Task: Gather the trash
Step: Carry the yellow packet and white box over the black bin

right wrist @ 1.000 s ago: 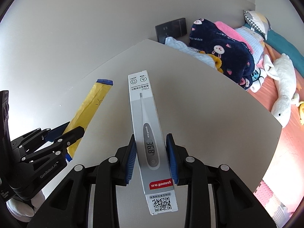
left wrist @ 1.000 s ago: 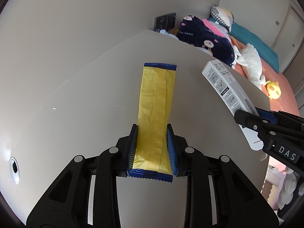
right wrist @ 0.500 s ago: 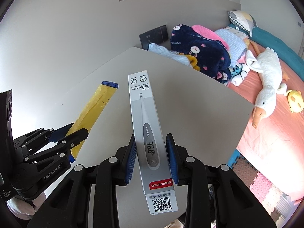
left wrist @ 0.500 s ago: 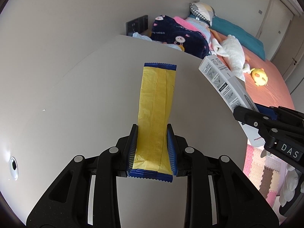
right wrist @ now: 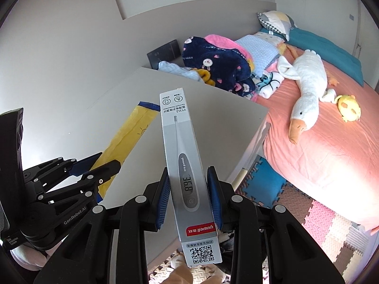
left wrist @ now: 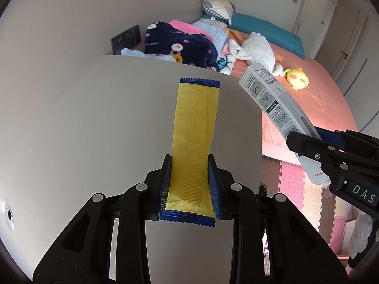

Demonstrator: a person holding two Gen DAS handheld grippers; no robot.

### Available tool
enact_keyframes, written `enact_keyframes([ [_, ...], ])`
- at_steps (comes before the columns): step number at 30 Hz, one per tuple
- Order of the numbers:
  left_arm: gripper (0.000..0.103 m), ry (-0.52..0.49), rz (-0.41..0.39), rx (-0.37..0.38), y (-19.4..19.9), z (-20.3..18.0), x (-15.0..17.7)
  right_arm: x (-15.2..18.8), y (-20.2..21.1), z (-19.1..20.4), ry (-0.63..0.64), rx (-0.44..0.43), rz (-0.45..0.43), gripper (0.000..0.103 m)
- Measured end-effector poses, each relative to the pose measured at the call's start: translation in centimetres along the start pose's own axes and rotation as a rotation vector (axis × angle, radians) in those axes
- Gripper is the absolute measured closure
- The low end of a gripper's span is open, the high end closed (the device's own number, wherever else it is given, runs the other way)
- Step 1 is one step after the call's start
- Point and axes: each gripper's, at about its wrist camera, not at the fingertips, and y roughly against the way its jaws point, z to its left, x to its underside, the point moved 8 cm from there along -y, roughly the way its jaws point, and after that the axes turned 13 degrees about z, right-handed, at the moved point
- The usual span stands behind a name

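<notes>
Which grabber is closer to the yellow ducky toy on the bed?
Right. The right gripper, shut on the thermometer box, sits on the bed side toward the yellow duck toy; the left gripper, clamping the yellow wrapper, is farther away.

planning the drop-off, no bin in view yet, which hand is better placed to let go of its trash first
Neither clearly. The left gripper is shut on the yellow wrapper, the right gripper on the thermometer box. Both are loaded, side by side.

Bare tabletop [left wrist: 99,127] ahead of both tools; bed [right wrist: 331,142] and heaped blankets [right wrist: 218,64] beyond its far edge
</notes>
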Motion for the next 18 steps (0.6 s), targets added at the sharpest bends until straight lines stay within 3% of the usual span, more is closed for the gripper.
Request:
enact_keyframes([
  [18, 0.074, -0.194, 0.029, 0.07, -0.7, -11.1, 1.1, 5.3, 3.9, -8.2, -0.14, 0.05, -0.037, 0.07],
])
